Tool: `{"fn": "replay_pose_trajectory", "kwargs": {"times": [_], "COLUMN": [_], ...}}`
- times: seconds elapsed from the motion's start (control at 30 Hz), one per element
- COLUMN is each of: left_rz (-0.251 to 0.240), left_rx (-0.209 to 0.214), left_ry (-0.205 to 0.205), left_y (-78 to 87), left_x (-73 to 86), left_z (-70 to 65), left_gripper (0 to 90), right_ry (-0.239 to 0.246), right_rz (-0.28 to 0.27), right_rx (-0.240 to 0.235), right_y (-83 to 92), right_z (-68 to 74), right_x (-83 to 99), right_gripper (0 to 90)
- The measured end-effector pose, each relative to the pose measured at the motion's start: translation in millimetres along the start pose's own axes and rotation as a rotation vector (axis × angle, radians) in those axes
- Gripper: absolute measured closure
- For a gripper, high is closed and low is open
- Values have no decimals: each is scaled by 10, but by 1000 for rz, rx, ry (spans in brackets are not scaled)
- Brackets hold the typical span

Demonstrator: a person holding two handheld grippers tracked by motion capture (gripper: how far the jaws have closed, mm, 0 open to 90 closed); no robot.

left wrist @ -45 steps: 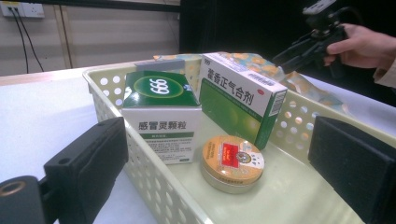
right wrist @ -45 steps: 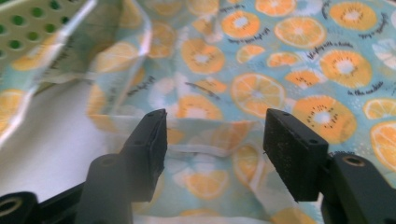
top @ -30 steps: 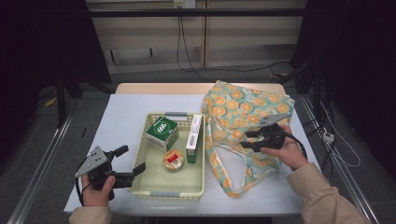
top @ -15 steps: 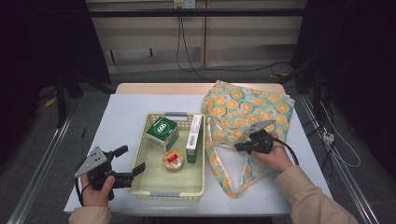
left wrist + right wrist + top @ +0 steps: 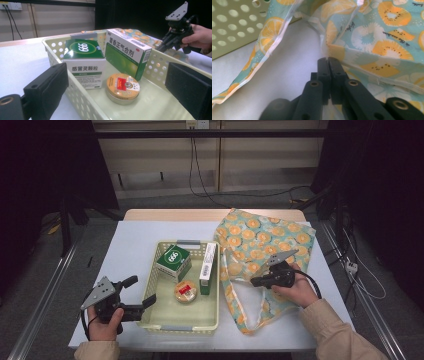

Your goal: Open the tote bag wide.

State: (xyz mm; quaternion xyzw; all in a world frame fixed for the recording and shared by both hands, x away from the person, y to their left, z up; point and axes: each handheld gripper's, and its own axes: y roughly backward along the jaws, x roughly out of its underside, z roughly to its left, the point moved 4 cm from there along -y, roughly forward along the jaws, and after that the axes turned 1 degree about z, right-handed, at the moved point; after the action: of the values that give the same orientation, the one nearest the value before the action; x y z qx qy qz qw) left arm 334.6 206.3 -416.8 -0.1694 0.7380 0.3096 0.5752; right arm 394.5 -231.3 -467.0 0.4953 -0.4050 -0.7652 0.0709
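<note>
Right gripper (image 5: 256, 282) shifted left, fingers now pinching rim of orange-print teal cloth bag (image 5: 260, 237); left gripper (image 5: 141, 292) fingers spread.

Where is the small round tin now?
In the high view, the round tin lies inside the basket, left of the upright box and in front of the green box.

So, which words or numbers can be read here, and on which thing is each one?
"666": green top of the square box.
"感冒灵颗粒": white front of that box.
"藿香正气合剂": top of the long green box.
Barcode on that long box's end: too small to read.
Red label on the round tin: too blurred to read.
Script on the fruit-print bag: too small to read.
</note>
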Motion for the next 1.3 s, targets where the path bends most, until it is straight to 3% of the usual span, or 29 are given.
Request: {"fn": "replay_pose_trajectory", "kwargs": {"times": [0.13, 0.33, 0.47, 0.57, 0.83, 0.97, 1.07, 1.13, 1.2, 1.3], "left_rz": [4, 4, 9, 9, 12, 7, 9, 11, 8, -5], "left_rx": [0, -1, 4, 5, 8, 12, 10, 7, 7, 5], "left_ry": [3, 8, 2, 4, 2, -4, -1, 3, 1, 5], "left_y": [1, -3, -13, -25, -40, -41, -36, -29, -16, -1], "left_x": [5, 8, 9, 13, 13, -4, 9, 19, 14, -4], "left_z": [2, 3, -7, -14, -17, -28, -15, -9, -7, -2], "left_gripper": [49, 49, 49, 49, 49, 49, 49, 49, 49, 49], "right_ry": [18, 8, 30, 45, 57, 56, 30, 12, 24, 36], "right_rz": [-16, -30, 26, 63, 21, 19, 20, 22, 41, 9], "right_rx": [13, 43, 60, 102, 97, 96, 75, 70, 66, 44], "right_y": [45, 128, 64, 28, -83, -194, -230, -227, -188, -24], "right_z": [20, -34, -36, -68, -31, -46, -72, -85, -71, 1], "right_x": [-7, 40, 148, 206, 152, 51, 16, 13, 9, -72], "right_gripper": [787, 779, 774, 769, 754, 807, 900, 900, 900, 900]}}
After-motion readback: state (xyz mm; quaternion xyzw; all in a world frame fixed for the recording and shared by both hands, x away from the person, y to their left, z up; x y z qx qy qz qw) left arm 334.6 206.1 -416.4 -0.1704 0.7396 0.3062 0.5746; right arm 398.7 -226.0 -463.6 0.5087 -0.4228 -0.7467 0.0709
